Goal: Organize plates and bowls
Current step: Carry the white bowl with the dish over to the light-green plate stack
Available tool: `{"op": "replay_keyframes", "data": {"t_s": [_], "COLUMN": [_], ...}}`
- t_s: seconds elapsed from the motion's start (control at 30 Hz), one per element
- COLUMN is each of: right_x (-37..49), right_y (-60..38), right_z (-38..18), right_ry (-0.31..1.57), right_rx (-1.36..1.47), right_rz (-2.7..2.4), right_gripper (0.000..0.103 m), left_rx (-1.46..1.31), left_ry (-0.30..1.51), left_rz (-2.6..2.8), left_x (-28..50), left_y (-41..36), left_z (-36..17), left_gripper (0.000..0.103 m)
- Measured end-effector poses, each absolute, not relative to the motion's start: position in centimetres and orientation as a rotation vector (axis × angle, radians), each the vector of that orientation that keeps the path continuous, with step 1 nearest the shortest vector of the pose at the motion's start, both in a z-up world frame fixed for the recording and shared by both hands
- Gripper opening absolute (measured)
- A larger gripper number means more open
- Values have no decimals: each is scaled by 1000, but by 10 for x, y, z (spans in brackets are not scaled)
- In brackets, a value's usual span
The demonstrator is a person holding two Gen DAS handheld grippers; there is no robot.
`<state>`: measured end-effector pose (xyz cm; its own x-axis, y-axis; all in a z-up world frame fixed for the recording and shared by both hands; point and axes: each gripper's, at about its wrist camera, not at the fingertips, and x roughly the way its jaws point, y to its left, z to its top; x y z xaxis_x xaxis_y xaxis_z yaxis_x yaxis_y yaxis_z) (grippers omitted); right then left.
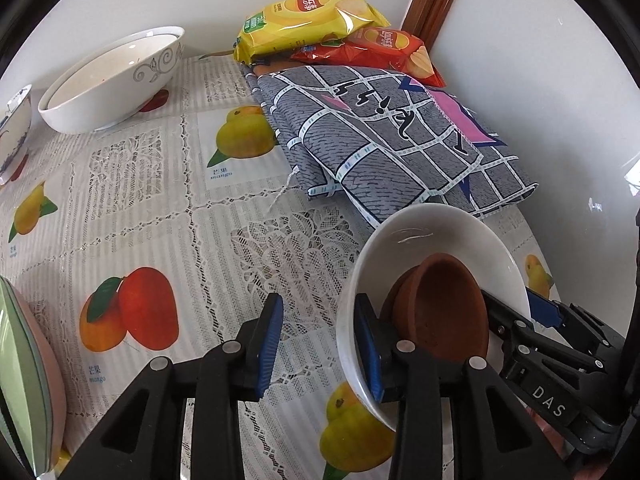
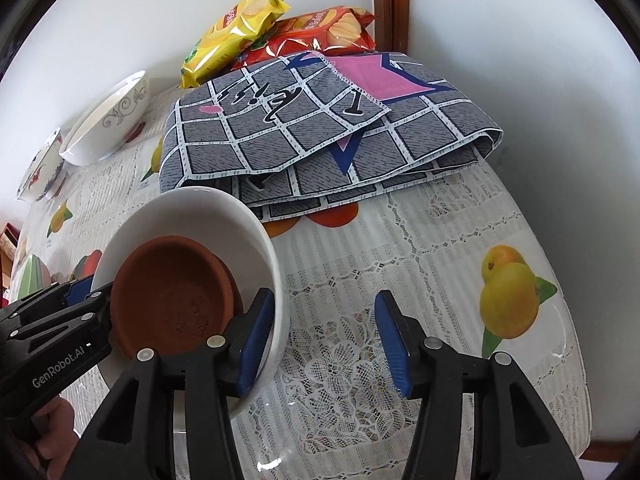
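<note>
A white bowl [image 1: 424, 236] [image 2: 200, 212] holds two stacked brown clay saucers [image 1: 444, 304] [image 2: 168, 300] and stands tilted on the fruit-print tablecloth. My left gripper [image 1: 320, 344] is open; its right finger [image 1: 368, 352] reaches inside the bowl's rim and its left finger stays outside. My right gripper [image 2: 324, 348] is open; its left finger [image 2: 256, 344] reaches inside the bowl's opposite rim. Each gripper shows in the other's view. A large white patterned bowl [image 1: 116, 80] [image 2: 108, 120] and a blue-and-white bowl [image 1: 14, 132] [image 2: 42, 172] stand at the far left by the wall.
A folded grey checked cloth [image 1: 384, 132] [image 2: 320, 128] lies behind the white bowl, with yellow [image 1: 308, 20] and red [image 1: 384, 48] crisp bags behind it. A green-and-pink plate stack [image 1: 32, 380] stands at the left edge. The table's right edge [image 2: 576, 320] is near.
</note>
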<state>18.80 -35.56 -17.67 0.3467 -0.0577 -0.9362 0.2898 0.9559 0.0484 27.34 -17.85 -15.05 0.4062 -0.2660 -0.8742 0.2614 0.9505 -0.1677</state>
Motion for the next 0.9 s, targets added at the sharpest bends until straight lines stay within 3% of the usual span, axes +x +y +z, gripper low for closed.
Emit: {"op": "replay_keyframes", "data": {"t_s": [0.63, 0.9], "right_x": [183, 181], "right_y": [-357, -354], "right_z": [-177, -176], "right_ry": [1157, 1151], "right_rx": [280, 346], "right_rz": [-229, -185], "right_gripper": [51, 29], "left_rx": [-5, -20], "left_ry": [1112, 1091], "left_rz": [-325, -347], "left_x": [274, 269], "left_y": [-177, -181], "left_z": [-151, -149], "left_gripper": [37, 20]}}
